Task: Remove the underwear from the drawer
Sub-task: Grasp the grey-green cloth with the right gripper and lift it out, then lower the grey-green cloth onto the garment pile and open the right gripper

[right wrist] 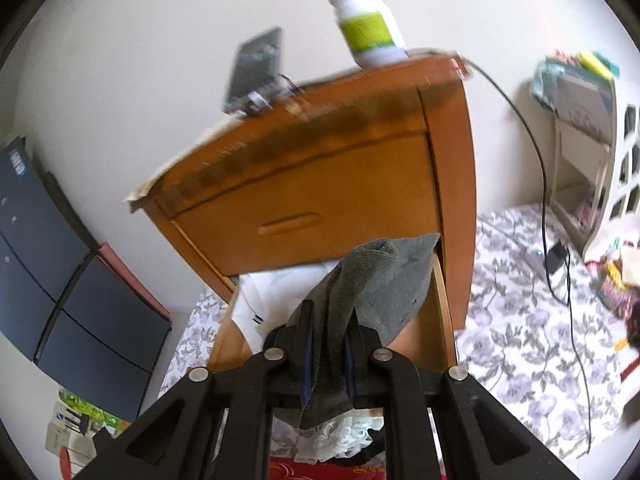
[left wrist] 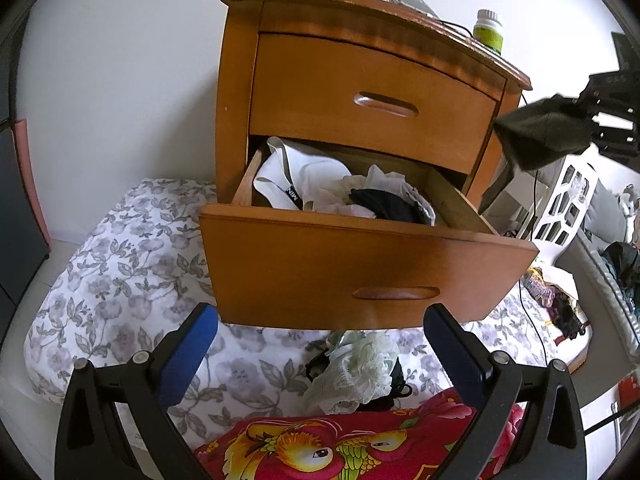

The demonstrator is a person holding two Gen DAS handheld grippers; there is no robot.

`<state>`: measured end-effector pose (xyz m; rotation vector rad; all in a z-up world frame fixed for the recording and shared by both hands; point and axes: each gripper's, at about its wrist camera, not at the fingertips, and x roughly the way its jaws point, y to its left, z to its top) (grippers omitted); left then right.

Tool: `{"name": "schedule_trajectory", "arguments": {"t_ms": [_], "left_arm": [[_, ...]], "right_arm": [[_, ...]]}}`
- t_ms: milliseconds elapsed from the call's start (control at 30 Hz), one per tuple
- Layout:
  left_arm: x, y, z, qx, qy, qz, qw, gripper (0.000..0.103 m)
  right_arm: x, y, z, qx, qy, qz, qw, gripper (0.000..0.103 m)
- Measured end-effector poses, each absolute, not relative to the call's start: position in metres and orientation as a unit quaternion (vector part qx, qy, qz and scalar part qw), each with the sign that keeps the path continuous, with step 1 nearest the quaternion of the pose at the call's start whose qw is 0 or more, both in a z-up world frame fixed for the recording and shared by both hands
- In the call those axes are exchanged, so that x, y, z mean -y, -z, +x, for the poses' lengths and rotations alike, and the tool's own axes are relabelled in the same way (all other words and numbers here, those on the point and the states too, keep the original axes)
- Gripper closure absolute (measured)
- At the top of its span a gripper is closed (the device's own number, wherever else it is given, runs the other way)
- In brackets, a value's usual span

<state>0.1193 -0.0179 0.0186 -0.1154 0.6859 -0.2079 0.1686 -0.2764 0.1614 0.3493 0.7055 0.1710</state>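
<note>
A wooden nightstand has its lower drawer (left wrist: 360, 264) pulled out, filled with white underwear (left wrist: 304, 176) and a black piece (left wrist: 384, 204). My right gripper (right wrist: 329, 320) is shut on a grey piece of underwear (right wrist: 376, 280), lifted above the drawer's right side (right wrist: 442, 300); in the left wrist view that grey piece (left wrist: 544, 136) hangs at the right, beside the upper drawer. My left gripper (left wrist: 320, 320) stands open in front of the drawer with nothing between its fingers. Below it, pale lace and black underwear (left wrist: 356, 372) lie on the flowered bedding.
The nightstand top carries a green-labelled bottle (left wrist: 489, 30), a phone (right wrist: 256, 68) and a black cable (right wrist: 536, 152). Flowered bedding (left wrist: 112, 272) surrounds the stand, with a red patterned cloth (left wrist: 340, 444) near me. A white shelf unit (right wrist: 612, 160) stands right, dark panels (right wrist: 60, 280) left.
</note>
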Motion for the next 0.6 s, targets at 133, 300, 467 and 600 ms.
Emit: {"name": "schedule_trajectory", "arguments": {"t_ms": [133, 300, 467, 600], "left_arm": [[0.015, -0.023, 0.116, -0.329, 0.101, -0.059, 0.937, 0.000], [0.012, -0.030, 0.110, -0.320, 0.100, -0.061, 0.940, 0.001], [0.009, -0.036, 0.105, -0.312, 0.100, -0.064, 0.943, 0.001], [0.007, -0.040, 0.101, -0.306, 0.100, -0.065, 0.944, 0.001]], "right_arm": [[0.265, -0.185, 0.154, -0.322, -0.092, 0.151, 0.930, 0.090], [0.255, -0.206, 0.133, -0.308, -0.094, 0.120, 0.939, 0.090], [0.246, -0.215, 0.111, -0.307, -0.093, 0.092, 0.943, 0.090], [0.244, -0.222, 0.095, -0.309, -0.093, 0.076, 0.943, 0.090]]}}
